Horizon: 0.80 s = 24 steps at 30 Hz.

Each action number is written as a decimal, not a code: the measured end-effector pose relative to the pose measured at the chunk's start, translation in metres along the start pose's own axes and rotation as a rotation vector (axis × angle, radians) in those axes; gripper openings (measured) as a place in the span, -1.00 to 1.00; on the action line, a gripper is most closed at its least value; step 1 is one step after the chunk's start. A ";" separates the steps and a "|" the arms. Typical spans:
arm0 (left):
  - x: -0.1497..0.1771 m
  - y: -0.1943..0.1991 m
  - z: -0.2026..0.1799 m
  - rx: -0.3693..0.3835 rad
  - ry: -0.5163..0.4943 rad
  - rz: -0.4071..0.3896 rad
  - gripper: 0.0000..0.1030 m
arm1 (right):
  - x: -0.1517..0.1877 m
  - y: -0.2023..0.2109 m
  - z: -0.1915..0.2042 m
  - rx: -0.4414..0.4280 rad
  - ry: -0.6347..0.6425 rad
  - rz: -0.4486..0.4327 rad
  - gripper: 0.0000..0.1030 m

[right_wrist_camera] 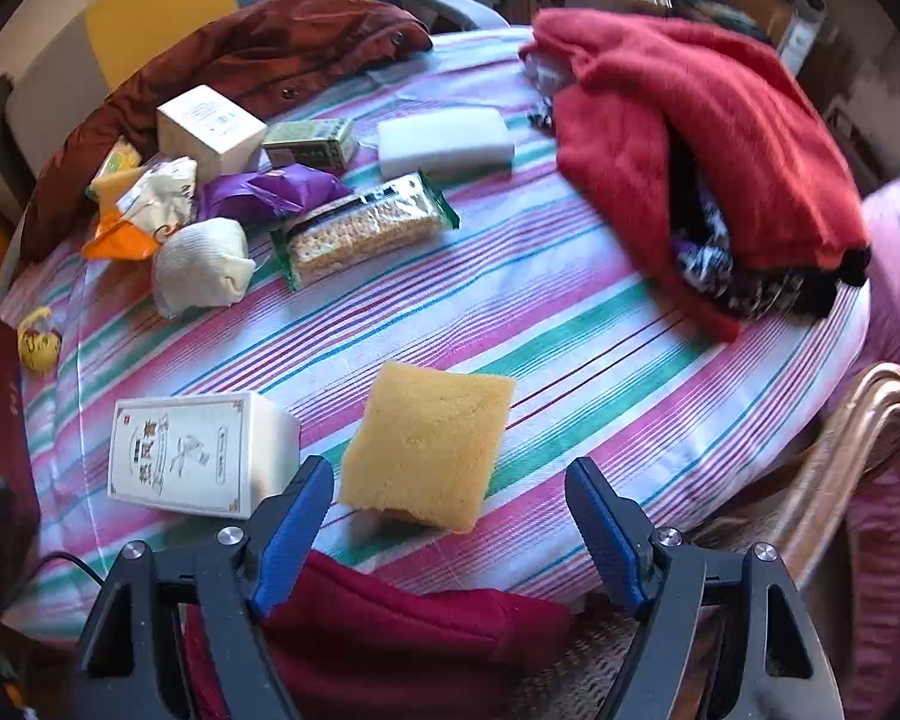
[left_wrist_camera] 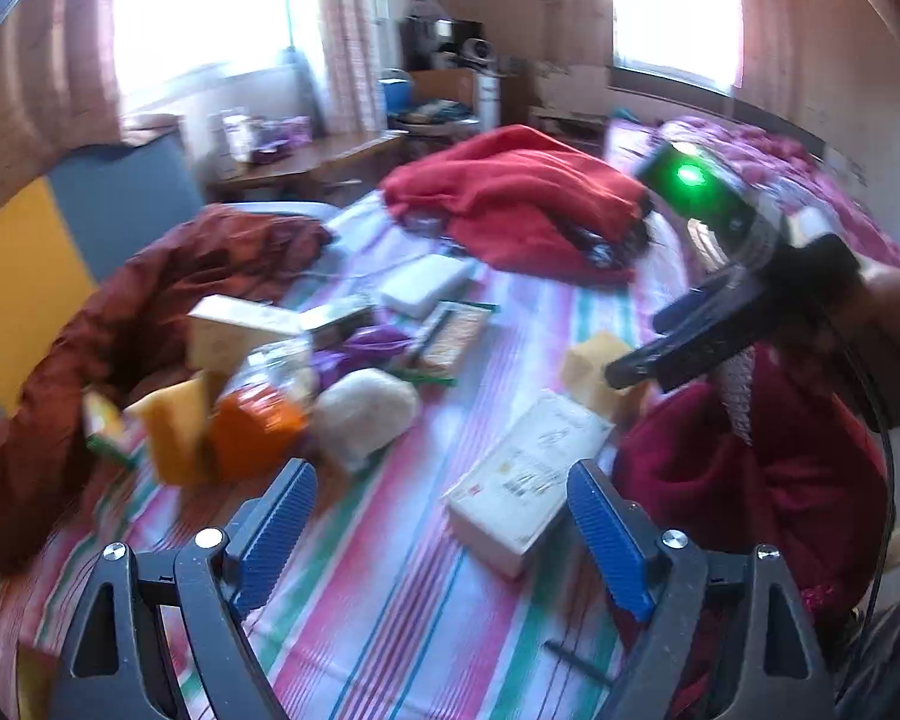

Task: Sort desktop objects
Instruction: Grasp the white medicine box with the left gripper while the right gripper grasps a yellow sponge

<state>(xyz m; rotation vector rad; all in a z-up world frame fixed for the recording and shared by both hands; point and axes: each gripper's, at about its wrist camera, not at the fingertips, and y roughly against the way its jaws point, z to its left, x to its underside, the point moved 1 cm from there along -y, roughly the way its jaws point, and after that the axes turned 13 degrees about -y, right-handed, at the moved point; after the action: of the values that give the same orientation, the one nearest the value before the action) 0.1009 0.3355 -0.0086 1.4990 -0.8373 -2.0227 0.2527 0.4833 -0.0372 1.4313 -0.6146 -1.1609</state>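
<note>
Right gripper hovered nearest, jaws apart, nothing between them, yellow sponge just beyond, lying on striped surface. White printed box lay just beside sponge. Left gripper likewise stood apart and empty above same cloth. Far side held loose pile: cracker packet, white sponge, purple wrapper, cream box, green box, rolled white cloth. Sorting looked barely begun; nearly all items still ungrouped.

Yellow sponge lies flat beside white box.
</note>
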 end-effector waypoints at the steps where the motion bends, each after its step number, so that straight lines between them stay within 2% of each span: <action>1: -0.002 -0.005 -0.001 0.023 -0.014 0.005 0.71 | -0.001 -0.001 0.001 -0.007 -0.006 0.006 0.55; 5: -0.009 -0.026 -0.014 0.094 -0.106 0.036 0.72 | -0.005 -0.007 0.003 -0.028 -0.015 0.043 0.55; 9: -0.010 -0.049 -0.024 0.113 -0.187 0.089 0.72 | -0.006 -0.011 0.005 -0.026 -0.009 0.070 0.55; 18: -0.010 -0.084 -0.018 0.186 -0.200 0.132 0.70 | -0.008 -0.023 0.010 -0.024 0.007 0.127 0.52; 19: -0.009 -0.088 -0.016 0.200 -0.184 0.139 0.63 | -0.008 -0.024 0.010 -0.019 0.007 0.132 0.46; 23: -0.008 -0.097 -0.017 0.224 -0.158 0.149 0.10 | -0.005 -0.027 0.016 -0.008 0.041 0.154 0.16; 24: -0.006 -0.100 -0.018 0.233 -0.149 0.157 0.07 | -0.005 -0.027 0.017 -0.006 0.046 0.154 0.15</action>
<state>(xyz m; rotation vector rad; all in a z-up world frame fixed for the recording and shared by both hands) 0.1175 0.4057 -0.0801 1.3633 -1.2485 -1.9925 0.2289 0.4862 -0.0595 1.3771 -0.6761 -1.0053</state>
